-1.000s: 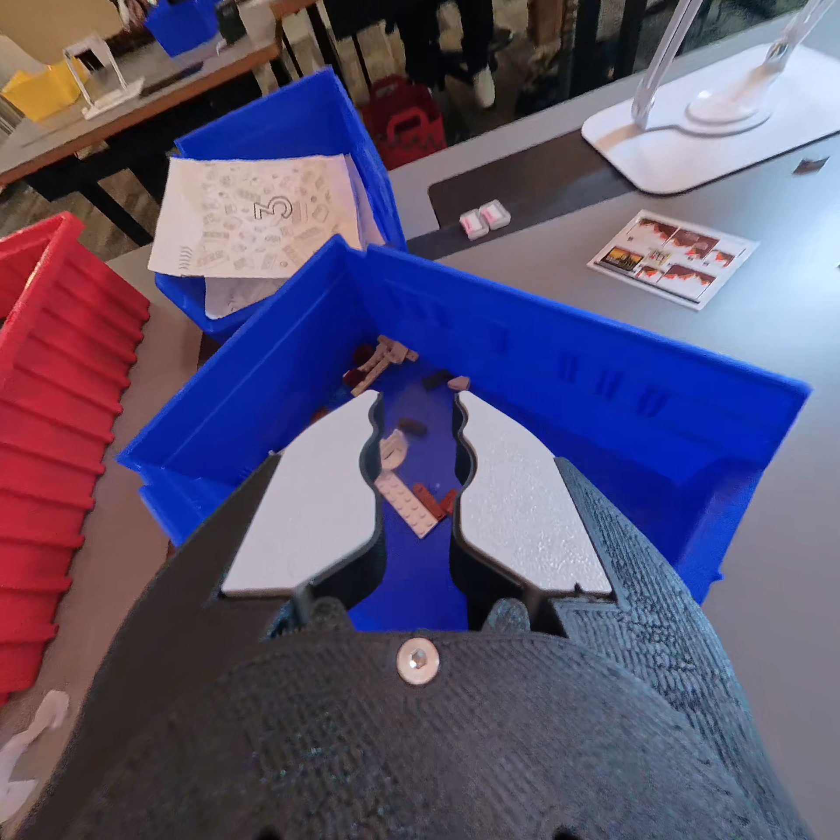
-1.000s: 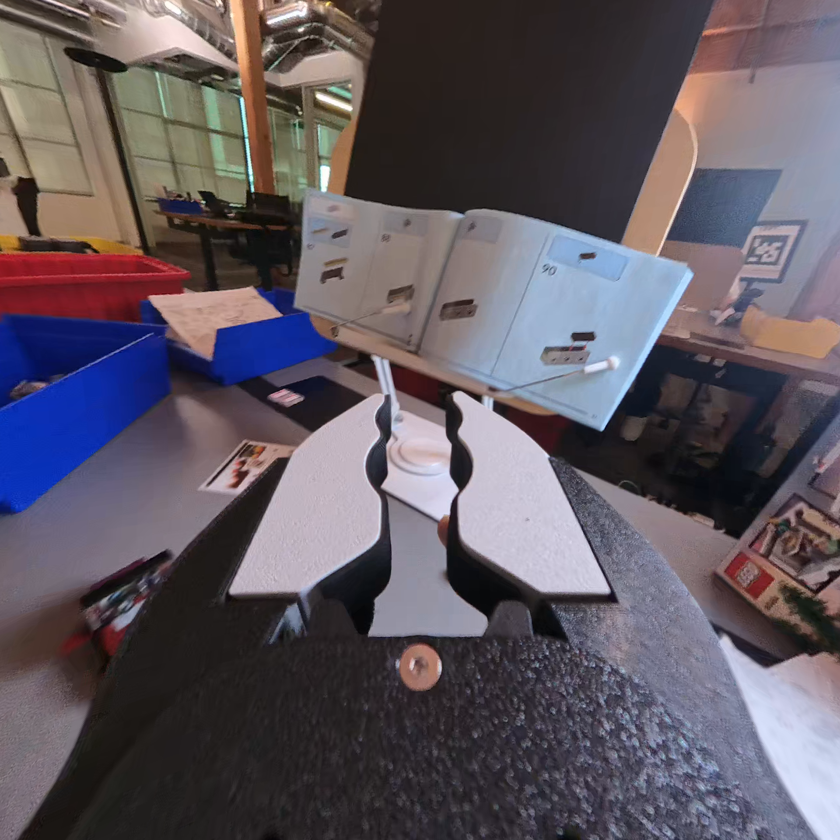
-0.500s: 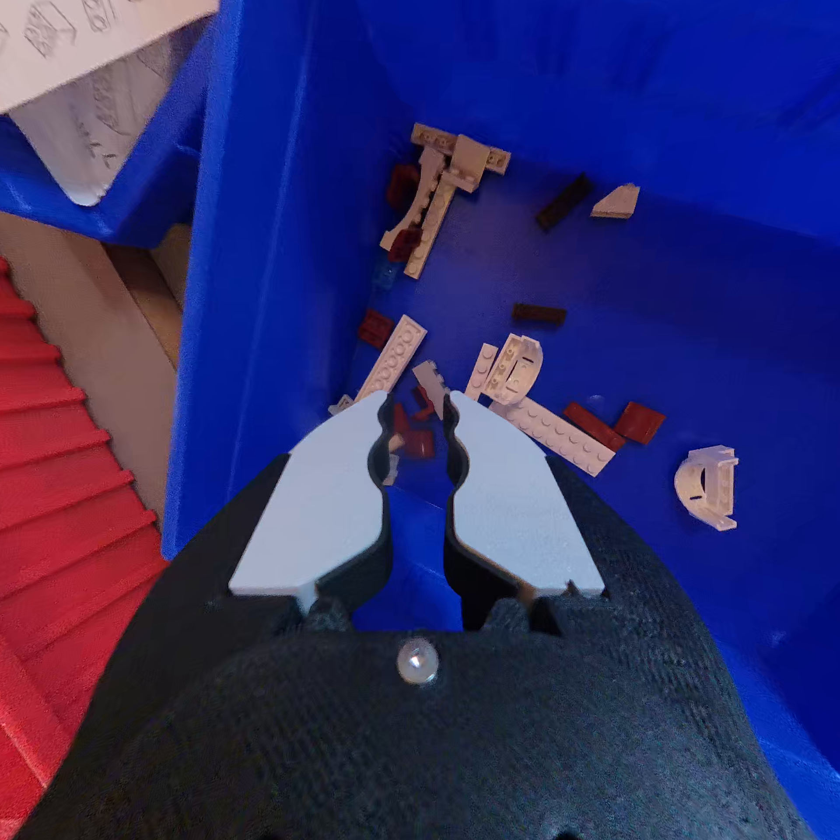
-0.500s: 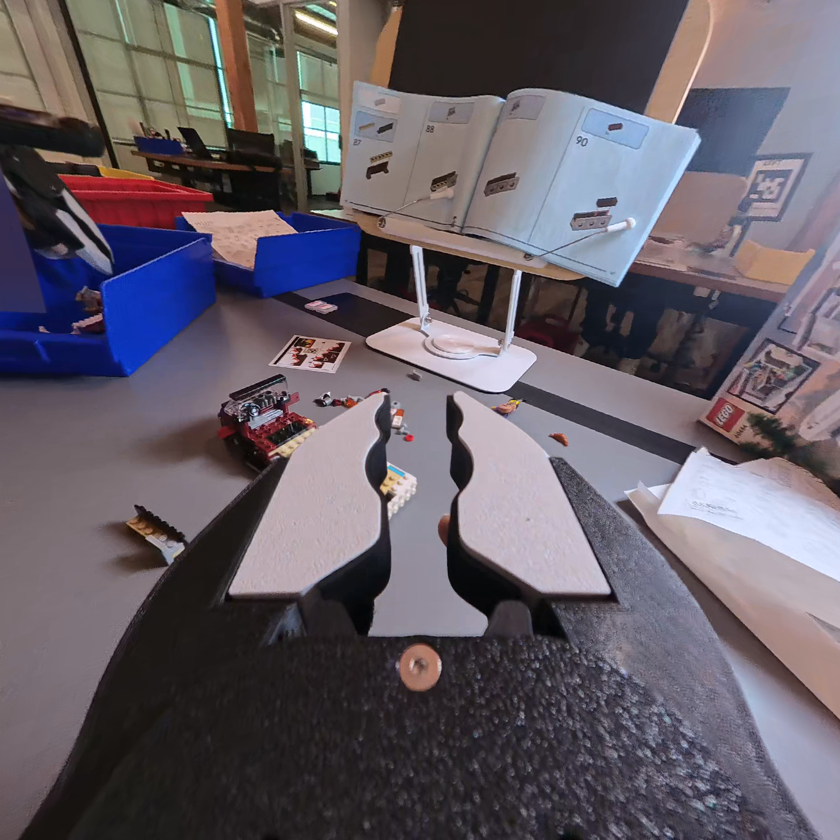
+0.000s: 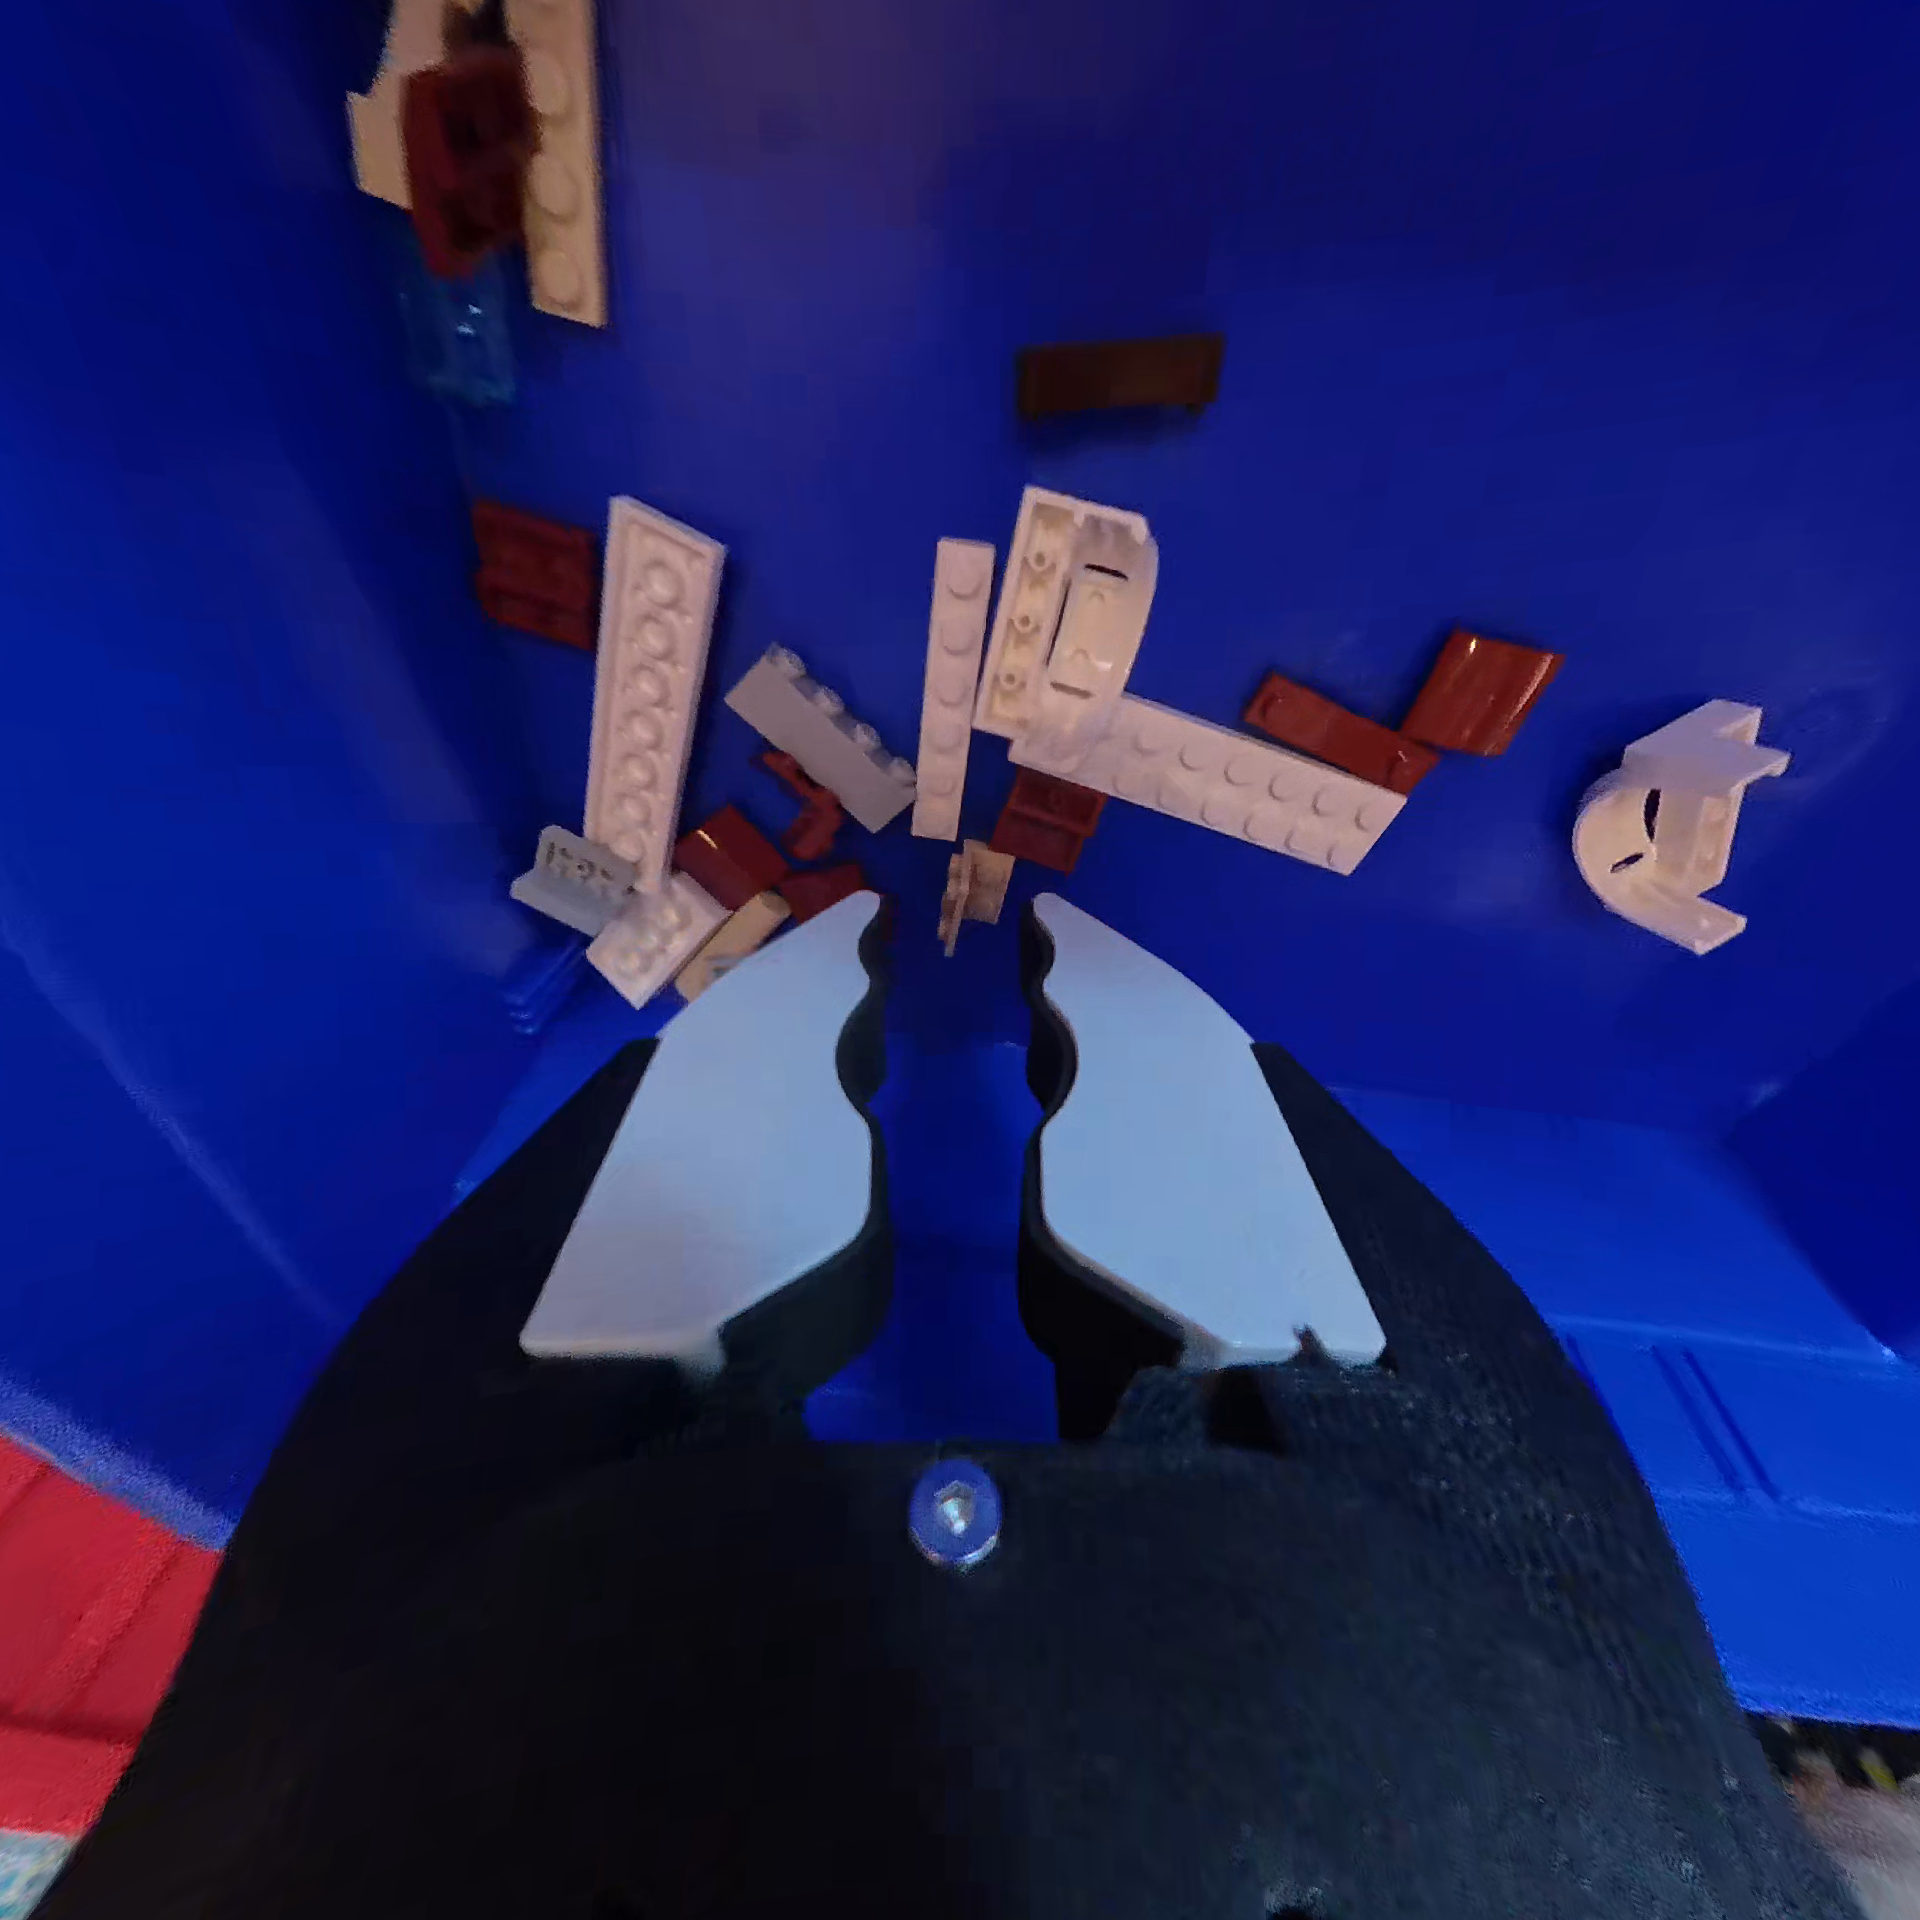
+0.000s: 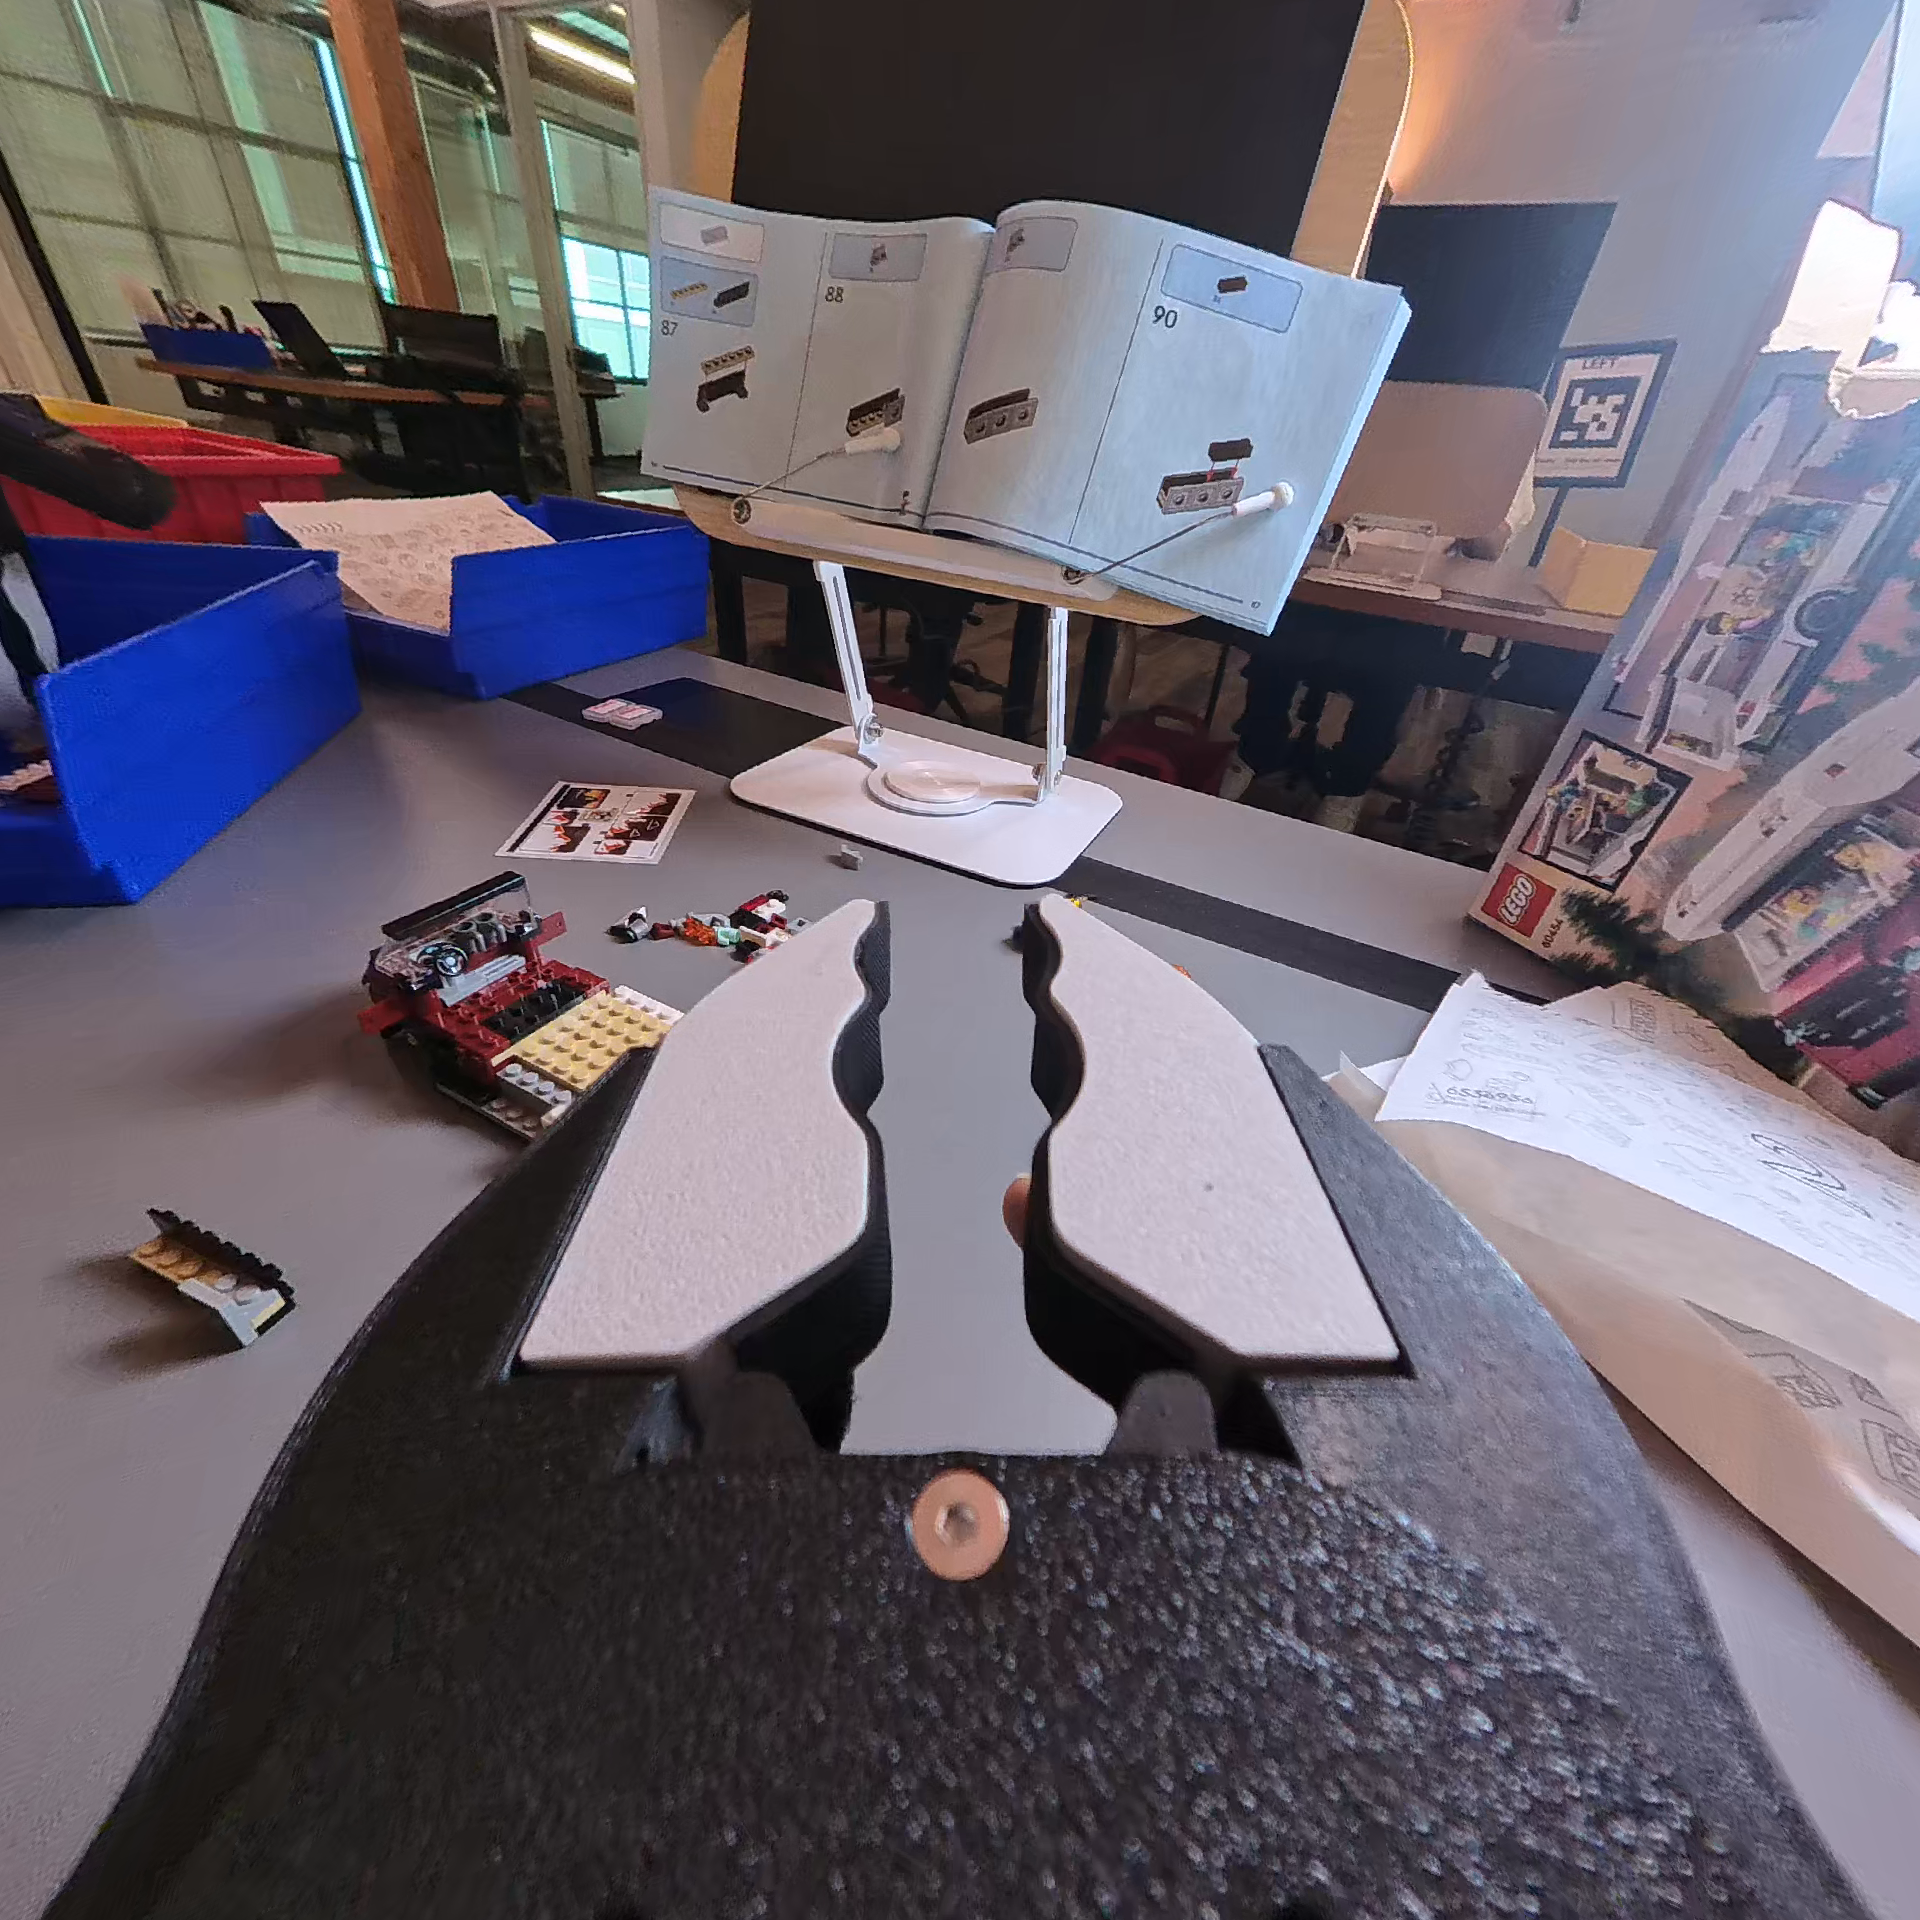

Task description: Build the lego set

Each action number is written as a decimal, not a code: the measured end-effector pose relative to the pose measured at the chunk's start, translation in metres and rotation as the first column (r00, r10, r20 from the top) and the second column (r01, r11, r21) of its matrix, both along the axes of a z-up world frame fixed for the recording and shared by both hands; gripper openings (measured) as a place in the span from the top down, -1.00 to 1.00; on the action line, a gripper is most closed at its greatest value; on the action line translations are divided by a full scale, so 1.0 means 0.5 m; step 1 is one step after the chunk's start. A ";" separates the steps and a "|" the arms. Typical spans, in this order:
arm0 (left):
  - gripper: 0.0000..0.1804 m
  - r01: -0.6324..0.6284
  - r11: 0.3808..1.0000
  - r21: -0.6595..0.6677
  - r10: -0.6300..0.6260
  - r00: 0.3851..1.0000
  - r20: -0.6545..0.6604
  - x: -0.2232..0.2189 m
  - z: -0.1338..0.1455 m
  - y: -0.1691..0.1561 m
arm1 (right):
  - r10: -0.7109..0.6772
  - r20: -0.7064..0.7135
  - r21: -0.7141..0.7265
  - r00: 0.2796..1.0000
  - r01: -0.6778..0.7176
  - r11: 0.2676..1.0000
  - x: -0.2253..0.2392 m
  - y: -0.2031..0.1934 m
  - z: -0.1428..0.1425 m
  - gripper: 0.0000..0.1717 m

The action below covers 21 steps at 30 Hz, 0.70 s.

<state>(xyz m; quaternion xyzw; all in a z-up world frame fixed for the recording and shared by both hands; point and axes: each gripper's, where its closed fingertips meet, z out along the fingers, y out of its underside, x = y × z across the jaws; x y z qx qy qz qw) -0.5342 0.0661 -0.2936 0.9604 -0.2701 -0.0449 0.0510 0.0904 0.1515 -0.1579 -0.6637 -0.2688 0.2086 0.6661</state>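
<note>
Here, we set down what we see, line by line.

Left gripper: we find the left gripper (image 5: pixel 956 914) down inside a blue bin (image 5: pixel 1558 312), its two fingers a little way apart with nothing pressed between the pads.
Nearest piece: a small tan piece (image 5: pixel 971 888) stands just ahead of the fingertips, in line with the gap — we see blue floor on either side of it, so neither pad touches it.
Bin floor: we count a long white plate (image 5: pixel 649 686) to the left, a grey brick (image 5: pixel 821 753) lying tilted beside it, a narrow white plate (image 5: pixel 951 686) straight ahead, a wide white plate (image 5: pixel 1236 790) to the right with a white curved piece (image 5: pixel 1081 623) at its near end, dark red tiles (image 5: pixel 1403 717) past that, and a white arch piece (image 5: pixel 1673 831) well apart at the far right.
Right gripper: the right gripper (image 6: pixel 956 920) hangs over a grey table (image 6: pixel 260 831), fingers parted and holding nothing — bare tabletop shows through the gap.
Near it: a part-built red toy car (image 6: pixel 488 987) sits to its left, with a scatter of small pieces (image 6: pixel 717 925) just beyond the left fingertip.
Farther off: an open instruction booklet (image 6: pixel 1018 405) rests on a white stand (image 6: pixel 935 800); paper bags (image 6: pixel 1662 1195) and a printed box (image 6: pixel 1766 675) lie to the right.
</note>
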 end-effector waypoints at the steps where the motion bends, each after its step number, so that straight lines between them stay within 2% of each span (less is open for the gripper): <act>1: 0.81 0.021 1.000 -0.022 -0.022 1.000 -0.017 -0.001 -0.003 -0.005 | 0.000 0.000 -0.002 1.000 0.000 1.000 0.001 0.001 -0.001 0.71; 2: 0.94 0.042 0.998 -0.045 -0.044 0.998 -0.040 -0.003 -0.006 -0.009 | 0.000 0.000 -0.003 1.000 0.000 1.000 0.001 0.001 -0.001 0.71; 5: 0.95 0.076 0.996 -0.050 -0.080 0.994 -0.079 -0.001 0.012 -0.009 | -0.002 0.007 0.006 1.000 0.002 1.000 0.002 -0.001 0.003 0.72; 7: 0.95 0.070 0.991 0.111 -0.070 0.998 -0.001 0.037 0.069 0.025 | 0.001 0.010 0.018 1.000 -0.001 1.000 0.003 -0.004 0.008 0.72; 8: 0.95 0.076 0.976 0.206 -0.090 0.994 0.058 0.072 0.107 0.040 | 0.007 0.013 0.022 1.000 -0.007 1.000 0.001 -0.007 0.010 0.72; 10: 0.96 0.141 0.919 0.369 -0.216 0.961 0.171 0.181 0.186 0.046 | 0.032 0.022 0.027 0.999 -0.033 0.999 -0.010 -0.013 0.012 0.72; 12: 0.96 0.240 0.859 0.451 -0.372 0.899 0.230 0.320 0.237 0.018 | 0.067 0.036 0.031 0.997 -0.068 0.997 -0.028 -0.023 0.010 0.72; 13: 0.97 0.319 0.825 0.466 -0.459 0.859 0.225 0.389 0.244 -0.003 | 0.086 0.042 0.033 0.995 -0.088 0.996 -0.039 -0.029 0.008 0.72; 15: 0.96 0.473 0.741 0.477 -0.603 0.781 0.162 0.507 0.229 -0.037 | 0.124 0.051 0.036 0.991 -0.126 0.991 -0.058 -0.041 0.006 0.72; 17: 0.96 0.572 0.670 0.472 -0.707 0.686 0.171 0.618 0.191 -0.072 | 0.147 0.060 0.041 0.987 -0.150 0.988 -0.068 -0.054 0.006 0.72; 21: 0.96 0.713 0.597 0.368 -0.799 0.569 0.195 0.747 0.079 -0.123 | 0.147 0.063 0.065 0.987 -0.151 0.986 -0.062 -0.070 0.022 0.72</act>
